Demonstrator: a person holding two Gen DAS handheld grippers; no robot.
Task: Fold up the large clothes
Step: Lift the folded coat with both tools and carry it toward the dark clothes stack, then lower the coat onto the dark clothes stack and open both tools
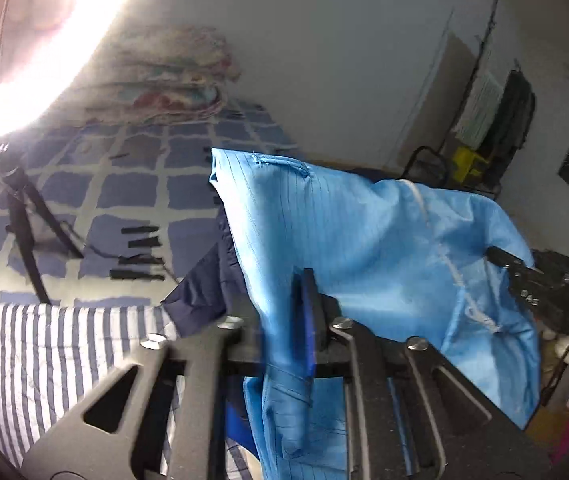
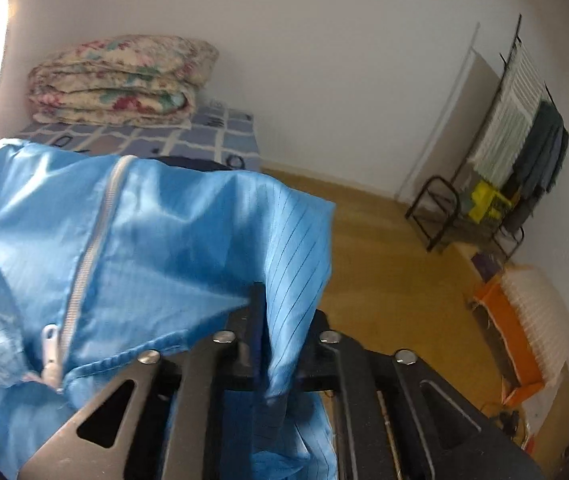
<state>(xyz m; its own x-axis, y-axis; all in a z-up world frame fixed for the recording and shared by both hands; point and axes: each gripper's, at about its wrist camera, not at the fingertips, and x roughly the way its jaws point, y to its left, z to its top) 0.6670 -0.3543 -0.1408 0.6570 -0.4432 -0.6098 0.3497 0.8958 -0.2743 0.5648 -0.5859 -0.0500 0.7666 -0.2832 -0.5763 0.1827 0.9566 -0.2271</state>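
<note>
Two wrist views, close along the jaws — shared blue garment [image 1: 364, 240] (and bed [image 2: 204, 136]) — facing the wall.

Blue garment [image 1: 364, 232] hides left tool's [image 1: 280, 320] other finger.

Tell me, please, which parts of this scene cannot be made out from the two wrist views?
- Left wrist view: window glare washes out the bed's far corner.
- Both views: blue garment drapes over the finger pads, hiding any contact.
- Left wrist view: dark cloth largely covered by the garment.
</note>
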